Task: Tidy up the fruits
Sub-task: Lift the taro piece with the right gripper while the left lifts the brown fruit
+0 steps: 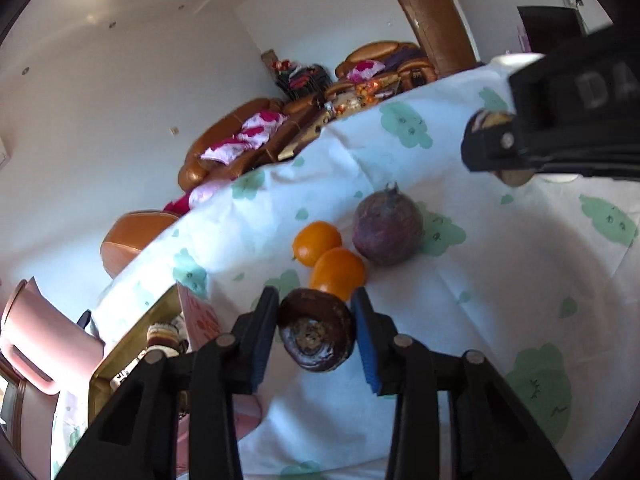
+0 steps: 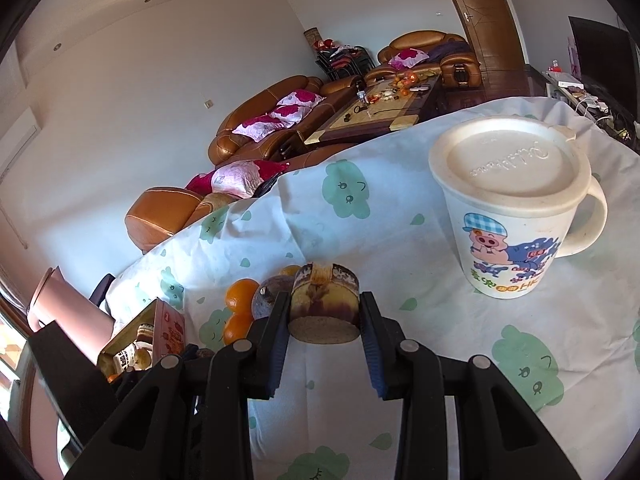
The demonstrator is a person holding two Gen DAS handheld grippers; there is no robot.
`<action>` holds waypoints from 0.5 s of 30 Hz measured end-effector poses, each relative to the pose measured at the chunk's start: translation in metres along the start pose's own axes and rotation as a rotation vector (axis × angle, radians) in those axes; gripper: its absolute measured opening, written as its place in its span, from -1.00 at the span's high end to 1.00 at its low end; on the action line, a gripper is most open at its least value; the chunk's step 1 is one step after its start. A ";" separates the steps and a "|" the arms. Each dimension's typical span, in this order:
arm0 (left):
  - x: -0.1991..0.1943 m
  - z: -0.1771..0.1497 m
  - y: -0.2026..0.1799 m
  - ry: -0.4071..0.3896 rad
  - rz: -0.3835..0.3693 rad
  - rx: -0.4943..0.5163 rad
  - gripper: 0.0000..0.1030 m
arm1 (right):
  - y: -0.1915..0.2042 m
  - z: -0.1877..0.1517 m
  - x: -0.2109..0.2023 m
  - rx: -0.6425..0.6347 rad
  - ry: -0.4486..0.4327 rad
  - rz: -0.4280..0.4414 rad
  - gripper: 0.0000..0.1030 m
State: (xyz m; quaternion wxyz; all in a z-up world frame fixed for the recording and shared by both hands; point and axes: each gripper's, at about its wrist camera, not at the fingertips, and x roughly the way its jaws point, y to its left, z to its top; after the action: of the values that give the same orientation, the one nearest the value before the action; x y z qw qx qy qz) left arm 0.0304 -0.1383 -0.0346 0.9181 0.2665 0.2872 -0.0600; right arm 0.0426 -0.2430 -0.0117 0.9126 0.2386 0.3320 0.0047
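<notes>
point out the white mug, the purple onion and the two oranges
white mug (image 2: 516, 240): right wrist view, on its printed side wall
purple onion (image 1: 387, 230): left wrist view, on its rounded middle
two oranges (image 1: 317, 242): left wrist view, on the farther orange's skin

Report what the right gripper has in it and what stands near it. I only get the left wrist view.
Observer: The right gripper is shut on a cut round piece, yellow and purple on its side, with a pale flat face underneath.
Operator: My left gripper is shut on the dark round fruit. Now name that white thing behind the right one.
Observer: A white lidded cup with a cartoon pig, upright on the tablecloth, to the right of the piece in the right wrist view.
Operator: Give me its handle side.
Observer: The handle points toward the picture's right edge, away from the gripper.
</notes>
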 end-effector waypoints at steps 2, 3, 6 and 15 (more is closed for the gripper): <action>-0.003 0.000 -0.012 0.021 -0.021 0.005 0.25 | -0.012 0.003 0.000 0.049 0.001 -0.002 0.29; -0.002 0.000 -0.021 0.027 -0.007 0.037 0.25 | -0.018 0.005 0.000 0.076 0.003 0.009 0.29; -0.010 -0.001 -0.029 -0.004 0.037 0.064 0.25 | -0.030 0.008 -0.003 0.118 -0.005 0.000 0.29; -0.037 -0.007 0.010 -0.130 -0.082 -0.096 0.25 | -0.032 0.010 -0.011 0.099 -0.052 -0.026 0.29</action>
State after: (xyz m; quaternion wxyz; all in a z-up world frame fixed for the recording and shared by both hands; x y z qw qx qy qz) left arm -0.0012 -0.1276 -0.0143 0.9433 0.2057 0.2403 -0.1006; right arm 0.0352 -0.2775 -0.0127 0.9080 0.2793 0.3110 -0.0297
